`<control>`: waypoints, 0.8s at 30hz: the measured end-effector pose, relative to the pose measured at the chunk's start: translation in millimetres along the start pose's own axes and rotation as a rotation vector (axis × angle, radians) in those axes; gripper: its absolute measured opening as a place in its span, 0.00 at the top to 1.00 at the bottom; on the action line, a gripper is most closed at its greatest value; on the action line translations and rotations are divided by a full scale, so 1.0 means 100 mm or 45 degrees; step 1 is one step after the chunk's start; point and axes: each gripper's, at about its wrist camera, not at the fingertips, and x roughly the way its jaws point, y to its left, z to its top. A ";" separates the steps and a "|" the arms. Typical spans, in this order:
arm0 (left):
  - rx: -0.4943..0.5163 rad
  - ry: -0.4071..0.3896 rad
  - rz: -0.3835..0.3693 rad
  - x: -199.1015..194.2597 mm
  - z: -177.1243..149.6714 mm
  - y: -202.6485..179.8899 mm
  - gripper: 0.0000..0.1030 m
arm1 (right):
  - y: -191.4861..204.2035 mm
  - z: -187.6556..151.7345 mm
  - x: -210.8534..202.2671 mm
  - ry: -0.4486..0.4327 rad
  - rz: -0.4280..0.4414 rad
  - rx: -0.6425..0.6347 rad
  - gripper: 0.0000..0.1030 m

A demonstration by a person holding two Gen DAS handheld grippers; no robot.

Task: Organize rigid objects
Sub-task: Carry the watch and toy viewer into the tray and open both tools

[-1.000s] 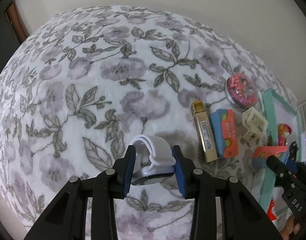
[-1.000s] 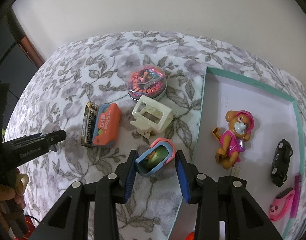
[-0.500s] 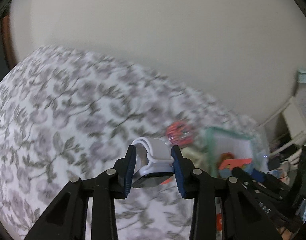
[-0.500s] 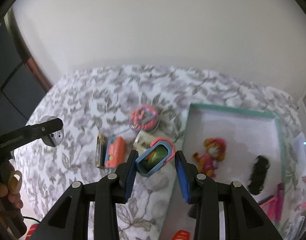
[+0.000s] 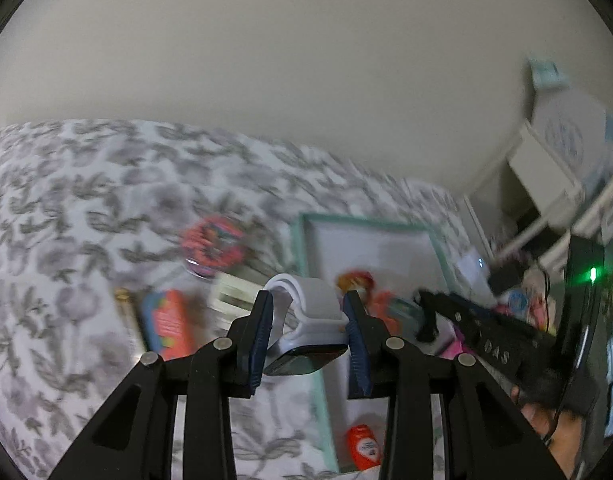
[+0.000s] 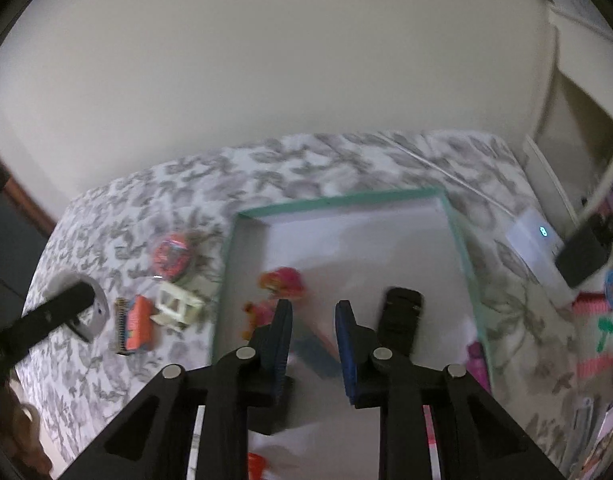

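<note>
My left gripper [image 5: 306, 334] is shut on a white smartwatch [image 5: 306, 320] and holds it in the air over the near left edge of the teal-rimmed white tray [image 5: 302, 240]. My right gripper [image 6: 312, 334] hangs over the tray [image 6: 334, 200]; a blurred blue and pink object [image 6: 316, 350] lies between and below its fingers, so its hold is unclear. In the tray lie a pink toy figure [image 6: 280, 284] and a black toy car [image 6: 400, 316]. The right gripper also shows at the right of the left wrist view [image 5: 430, 312].
On the floral bedspread [image 6: 146, 200] left of the tray lie a round red tin [image 6: 172, 256], a cream plastic frame [image 6: 178, 308], an orange box [image 6: 138, 322] and a gold bar [image 6: 120, 326]. An orange item [image 5: 362, 446] lies at the tray's near end. Clutter and white furniture stand at the right.
Both grippers have risen and swung right, over the tray. The blue and pink object has dropped from between the right fingers to a blur below them. The left still holds the watch.
</note>
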 end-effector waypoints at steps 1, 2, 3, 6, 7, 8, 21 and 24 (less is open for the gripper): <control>0.035 0.020 -0.004 0.07 -0.04 -0.11 0.64 | -0.06 -0.01 0.01 0.007 0.000 0.017 0.77; 0.054 0.029 -0.005 0.11 -0.07 -0.16 0.64 | -0.13 -0.01 0.03 0.012 -0.001 0.036 0.77; 0.084 0.043 -0.007 0.17 -0.10 -0.25 0.64 | -0.18 -0.02 0.04 0.015 -0.006 0.050 0.77; 0.140 0.077 -0.019 0.33 -0.19 -0.43 0.64 | -0.28 -0.03 0.02 0.013 -0.002 0.072 0.77; 0.152 0.091 -0.015 0.38 -0.22 -0.46 0.64 | -0.30 -0.03 0.01 0.012 -0.002 0.074 0.77; 0.157 0.098 -0.012 0.41 -0.24 -0.48 0.64 | -0.31 -0.03 0.01 0.011 -0.003 0.076 0.77; 0.151 0.215 -0.016 0.78 -0.45 -0.48 0.63 | -0.21 -0.05 0.08 0.039 0.004 0.031 0.77; 0.148 0.245 -0.028 0.83 -0.49 -0.50 0.63 | -0.20 -0.05 0.10 0.048 0.004 0.024 0.77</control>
